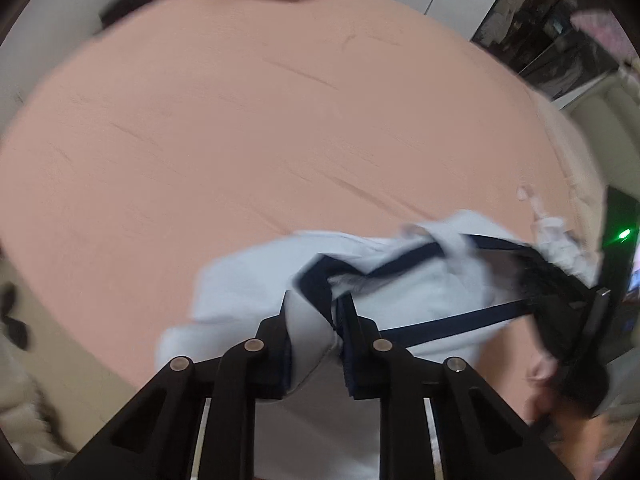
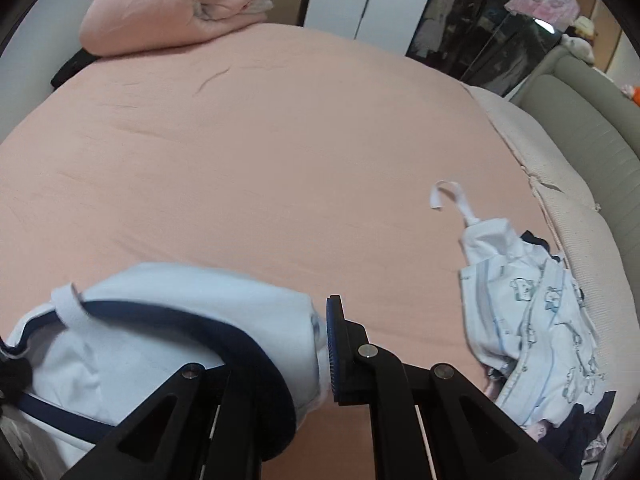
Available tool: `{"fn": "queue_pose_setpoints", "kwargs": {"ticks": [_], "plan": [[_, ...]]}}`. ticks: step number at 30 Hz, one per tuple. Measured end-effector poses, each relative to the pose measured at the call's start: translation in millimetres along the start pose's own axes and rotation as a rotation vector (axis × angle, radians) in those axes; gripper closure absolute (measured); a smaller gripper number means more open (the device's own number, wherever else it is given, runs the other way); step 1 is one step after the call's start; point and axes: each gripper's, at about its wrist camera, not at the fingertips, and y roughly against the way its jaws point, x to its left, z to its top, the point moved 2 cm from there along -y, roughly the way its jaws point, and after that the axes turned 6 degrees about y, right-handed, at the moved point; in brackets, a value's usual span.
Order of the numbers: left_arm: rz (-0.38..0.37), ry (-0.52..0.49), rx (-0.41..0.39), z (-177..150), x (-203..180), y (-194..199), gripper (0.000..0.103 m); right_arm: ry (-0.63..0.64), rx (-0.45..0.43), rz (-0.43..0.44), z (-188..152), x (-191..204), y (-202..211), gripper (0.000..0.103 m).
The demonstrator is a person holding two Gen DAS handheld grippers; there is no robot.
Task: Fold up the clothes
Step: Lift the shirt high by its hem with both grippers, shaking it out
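A salmon-pink sheeted bed (image 2: 260,152) fills both views, with a folded pink quilt (image 2: 160,12) at its far end and a grey sofa (image 2: 592,132) alongside. No writing is legible. The left gripper (image 1: 334,320) pinches the pale-blue, navy-trimmed cotton garment (image 1: 256,280) near the bed's near edge; the right gripper (image 2: 320,344) clamps its other end. A heap of printed white clothes (image 2: 532,320) lies nearby.

Both cameras rode on the tools and looked steeply down, close over the pink bed (image 1: 280,120). Each faced the folded quilt (image 2: 160,4) at the far end. They shared the bed, the quilt and the pale blue garment (image 1: 248,280) nearest the lenses.
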Motion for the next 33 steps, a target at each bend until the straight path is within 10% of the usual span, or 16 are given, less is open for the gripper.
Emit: {"fn": "queue_pose_setpoints", "kwargs": {"ticks": [14,33], "plan": [[0.077,0.033,-0.133,-4.0,14.7,45.3,0.086,0.141,-0.399,-0.266,42.4,10.3,113.5,0.096],[0.132,-0.058,-0.494,27.8,44.0,183.2,0.086,0.147,-0.658,-0.311,74.0,-10.3,259.9,0.096]]}}
